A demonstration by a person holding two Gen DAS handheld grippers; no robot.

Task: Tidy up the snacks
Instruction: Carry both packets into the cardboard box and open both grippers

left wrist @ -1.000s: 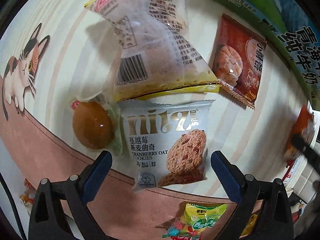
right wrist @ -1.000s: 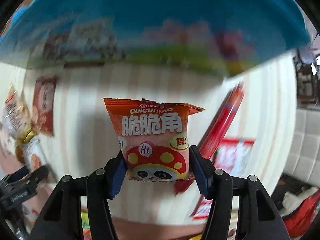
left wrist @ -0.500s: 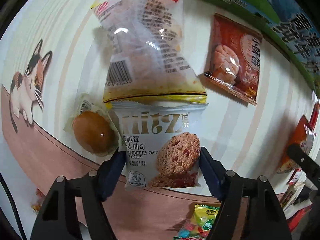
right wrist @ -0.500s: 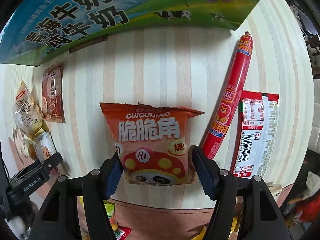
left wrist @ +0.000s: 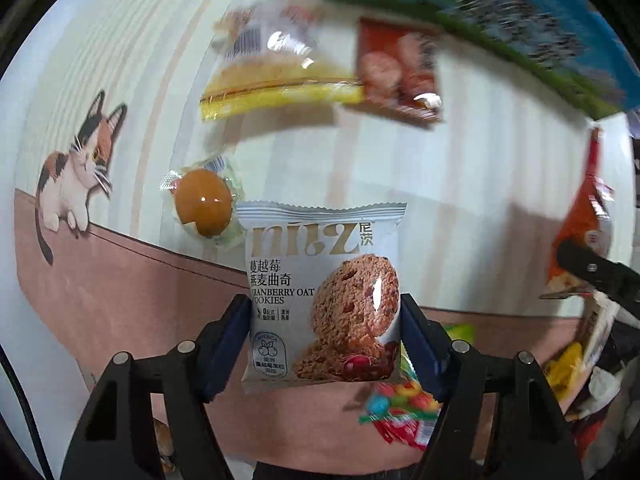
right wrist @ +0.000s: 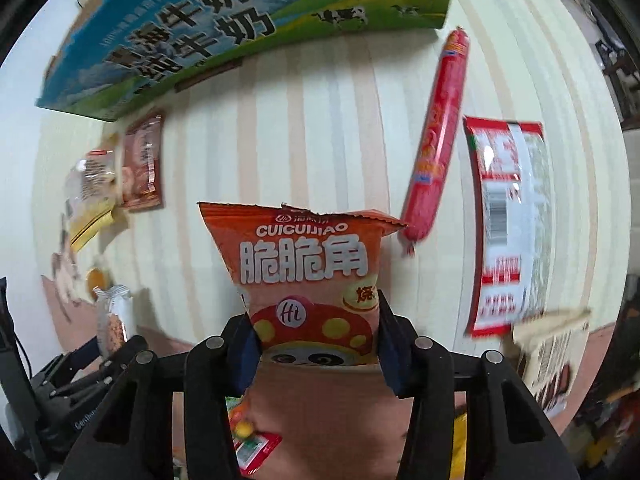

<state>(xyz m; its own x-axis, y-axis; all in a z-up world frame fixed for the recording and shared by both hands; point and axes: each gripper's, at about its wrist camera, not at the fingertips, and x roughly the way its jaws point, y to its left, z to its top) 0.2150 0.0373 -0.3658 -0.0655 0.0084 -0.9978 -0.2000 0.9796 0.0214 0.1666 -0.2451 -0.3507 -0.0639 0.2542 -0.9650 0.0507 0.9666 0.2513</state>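
My left gripper (left wrist: pixel 324 348) is shut on a white cranberry oat cookie packet (left wrist: pixel 322 292) and holds it lifted above the striped tablecloth (left wrist: pixel 480 160). My right gripper (right wrist: pixel 316 344) is shut on an orange crispy snack bag (right wrist: pixel 308 280), also held above the cloth. The cookie packet shows at the left of the right wrist view (right wrist: pixel 114 316), and the orange bag at the right of the left wrist view (left wrist: pixel 580 232).
A packed braised egg (left wrist: pixel 204 202), a clear bread bag (left wrist: pixel 272 68) and a dark red biscuit packet (left wrist: pixel 400 68) lie on the cloth. A blue-green milk carton box (right wrist: pixel 240 28) stands at the back. A red sausage (right wrist: pixel 438 136) and a red-white packet (right wrist: pixel 508 220) lie right.
My left gripper closed on the cookie packet and lifted it off the cloth, pulling back. My right gripper stays shut on the orange bag and has drawn back from the milk box.
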